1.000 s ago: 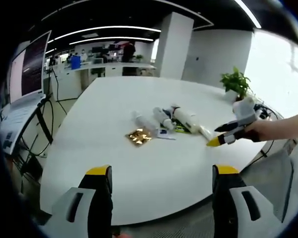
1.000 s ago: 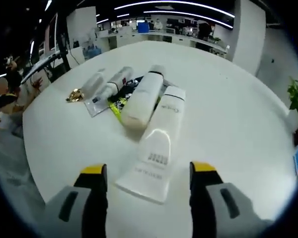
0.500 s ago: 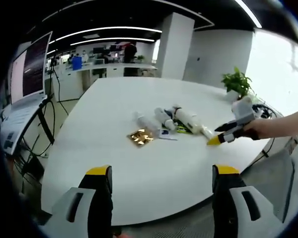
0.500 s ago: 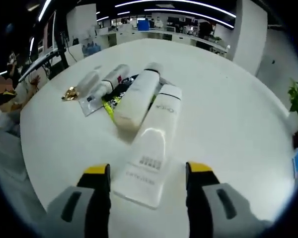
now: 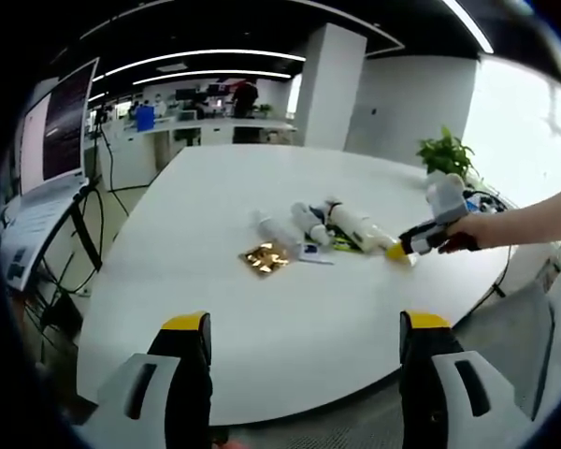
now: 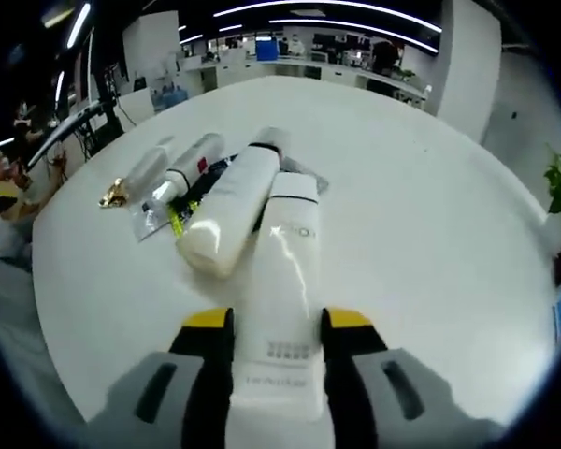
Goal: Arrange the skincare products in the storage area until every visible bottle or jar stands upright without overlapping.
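Note:
Several skincare products lie in a pile on the round white table [image 5: 262,309]. The white tube [image 6: 285,271] is nearest in the right gripper view. A cream bottle [image 6: 226,210] lies on its side, touching the tube's left edge. Beyond it are a smaller tube with a red mark [image 6: 182,168] and a grey tube [image 6: 148,164]. My right gripper [image 6: 276,320] has both jaws pressed against the white tube's flat end. In the left gripper view the pile [image 5: 309,226] sits mid-table, with the right gripper [image 5: 402,249] at its right end. My left gripper [image 5: 304,323] hangs open near the table's front edge, holding nothing.
A gold foil packet [image 5: 264,257] and flat sachets [image 6: 192,198] lie with the pile. A potted plant [image 5: 446,154] stands at the table's far right. A screen on a stand [image 5: 56,131] rises left of the table. Bare tabletop surrounds the pile.
My right gripper moved forward along the white tube and its jaws closed in against the tube's sides. The left gripper stayed where it was.

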### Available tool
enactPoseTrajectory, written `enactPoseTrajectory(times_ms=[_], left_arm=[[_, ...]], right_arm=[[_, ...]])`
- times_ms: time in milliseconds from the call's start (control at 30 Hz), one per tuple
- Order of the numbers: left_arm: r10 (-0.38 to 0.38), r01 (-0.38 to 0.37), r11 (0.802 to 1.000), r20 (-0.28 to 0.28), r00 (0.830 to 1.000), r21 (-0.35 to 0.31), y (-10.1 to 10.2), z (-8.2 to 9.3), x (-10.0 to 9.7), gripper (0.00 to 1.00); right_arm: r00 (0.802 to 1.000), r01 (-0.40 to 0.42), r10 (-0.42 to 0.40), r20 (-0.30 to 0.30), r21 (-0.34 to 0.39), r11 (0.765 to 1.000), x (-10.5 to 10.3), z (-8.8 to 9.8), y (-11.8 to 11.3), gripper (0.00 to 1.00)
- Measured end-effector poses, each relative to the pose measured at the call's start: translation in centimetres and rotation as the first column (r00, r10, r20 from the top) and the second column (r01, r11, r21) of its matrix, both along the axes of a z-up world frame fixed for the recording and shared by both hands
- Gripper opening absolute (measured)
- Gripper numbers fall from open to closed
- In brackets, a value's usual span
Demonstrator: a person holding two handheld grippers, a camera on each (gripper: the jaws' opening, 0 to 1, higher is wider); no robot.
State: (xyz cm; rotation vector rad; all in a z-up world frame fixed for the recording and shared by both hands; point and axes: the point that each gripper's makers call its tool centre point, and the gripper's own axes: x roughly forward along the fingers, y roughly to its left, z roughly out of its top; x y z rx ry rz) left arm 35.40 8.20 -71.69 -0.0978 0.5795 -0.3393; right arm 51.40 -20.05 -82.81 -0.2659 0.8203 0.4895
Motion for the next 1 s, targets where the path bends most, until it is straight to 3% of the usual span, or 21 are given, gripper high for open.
enactPoseTrajectory(times_ms=[167,333,433,533,733,933,967,1000], left_arm=[[0.002,-0.002,1.000,0.000,1.000,-0.001,0.0,0.0,0.0,0.81],[-0.002,0.002,1.000,0.000,1.000,-0.001,0.0,0.0,0.0,0.81],[-0.004,0.004,1.000,-0.001,1.000,-0.001,-0.1,0.0,0.0,0.81],[-0.008,0.008,1.000,-0.001,1.000,0.000,-0.1,0.0,-0.1,0.81],[-0.013,0.013,1.000,0.000,1.000,0.004,-0.2,0.0,-0.1,0.80],[-0.015,0.015,1.000,0.001,1.000,0.003,-0.2,0.0,-0.1,0.80],[-0.017,0.017,1.000,0.001,1.000,0.004,-0.2,0.0,-0.1,0.80],[-0.018,0.018,1.000,0.002,1.000,0.005,-0.2,0.0,-0.1,0.80]], right_arm=[[0.998,-0.053,0.054,0.027,-0.014,0.998,-0.5,0.2,-0.4,0.37],[0.992,-0.120,0.122,0.022,-0.081,0.990,-1.3,0.5,-1.1,0.36],[0.992,-0.122,0.121,-0.020,-0.092,0.988,-2.2,0.5,-1.6,0.36],[0.988,-0.152,0.151,-0.013,-0.127,0.980,-2.6,0.9,-2.0,0.36],[0.992,-0.126,0.125,-0.012,-0.080,0.989,-2.9,1.9,-2.3,0.34],[0.988,-0.153,0.153,0.002,-0.072,0.986,-3.2,3.1,-2.4,0.32],[0.984,-0.176,0.177,-0.001,-0.086,0.981,-3.4,3.2,-2.4,0.29],[0.981,-0.189,0.192,0.015,-0.115,0.975,-3.2,3.7,-2.8,0.12]])
